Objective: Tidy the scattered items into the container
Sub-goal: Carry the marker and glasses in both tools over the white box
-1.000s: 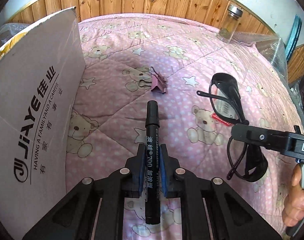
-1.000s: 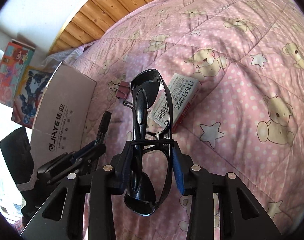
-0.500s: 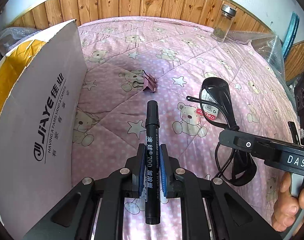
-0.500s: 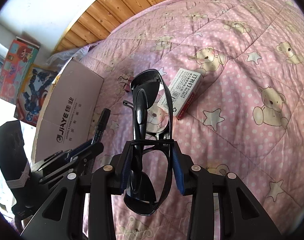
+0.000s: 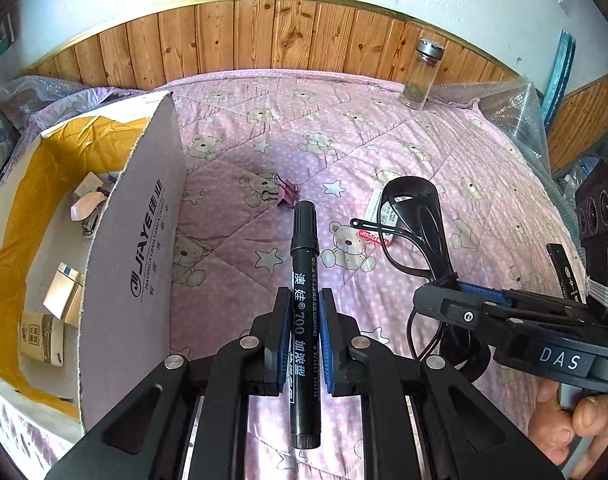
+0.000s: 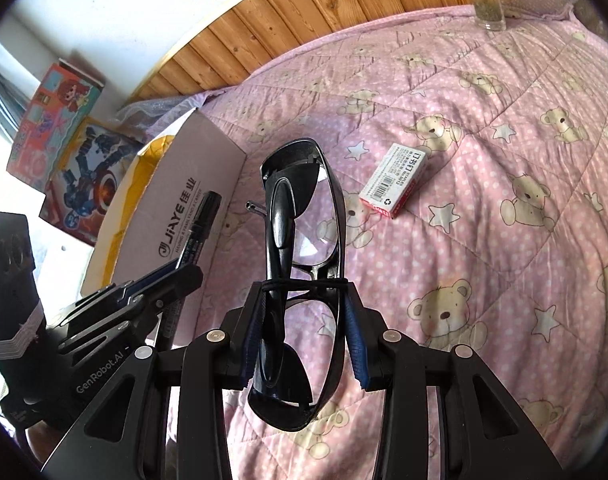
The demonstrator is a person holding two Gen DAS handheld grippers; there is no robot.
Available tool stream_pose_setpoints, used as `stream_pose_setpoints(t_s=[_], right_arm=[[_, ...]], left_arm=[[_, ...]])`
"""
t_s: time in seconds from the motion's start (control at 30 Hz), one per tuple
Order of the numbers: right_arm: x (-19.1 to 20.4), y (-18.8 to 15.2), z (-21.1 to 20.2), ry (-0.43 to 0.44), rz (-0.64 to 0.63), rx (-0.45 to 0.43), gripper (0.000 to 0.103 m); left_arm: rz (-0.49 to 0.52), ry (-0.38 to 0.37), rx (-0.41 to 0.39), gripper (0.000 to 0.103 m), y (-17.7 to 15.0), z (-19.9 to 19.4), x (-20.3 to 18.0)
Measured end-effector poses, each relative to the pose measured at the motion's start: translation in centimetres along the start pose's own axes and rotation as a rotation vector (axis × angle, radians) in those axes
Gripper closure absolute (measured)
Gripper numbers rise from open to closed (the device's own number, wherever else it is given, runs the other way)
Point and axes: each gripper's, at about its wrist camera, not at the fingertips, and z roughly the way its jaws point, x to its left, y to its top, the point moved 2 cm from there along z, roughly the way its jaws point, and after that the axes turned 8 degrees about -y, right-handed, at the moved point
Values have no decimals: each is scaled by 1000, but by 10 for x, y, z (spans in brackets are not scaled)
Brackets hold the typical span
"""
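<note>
My left gripper (image 5: 303, 304) is shut on a black marker (image 5: 304, 256) that points away over the pink bear quilt. The right gripper (image 6: 304, 300) is shut on folded black glasses (image 6: 300, 216), also seen as glasses (image 5: 419, 216) to the right in the left wrist view. A cardboard box (image 5: 140, 240) with a yellow lining stands at the left, its open top showing several small items (image 5: 60, 296) inside. On the quilt lie a purple binder clip (image 5: 286, 194) and a small red-and-white staples box (image 6: 395, 180). Both grippers hover above the quilt, right of the box.
A glass jar (image 5: 423, 74) with a metal lid stands at the far edge by the wooden wall panelling. Bubble wrap (image 5: 515, 104) lies at the far right. Colourful toy boxes (image 6: 60, 140) stand beyond the cardboard box. A hand (image 5: 575, 432) holds the right gripper's handle.
Both grippers have risen and drawn back with their loads. The box's open inside has come into the left wrist view, and the staples box now shows clear of the glasses.
</note>
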Motion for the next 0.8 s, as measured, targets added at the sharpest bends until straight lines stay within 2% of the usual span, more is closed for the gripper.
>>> stream_pose_setpoints(t_s=[0.43,0.8], right_arm=[[38,-23,-51,-16,-48,-75,64],[95,-33,-79,10,-131,-130,64]], left_arm=[[-11,-71,-95,89,-11,-64,-10],[-64,-108,-166,89,-21,-115,11]])
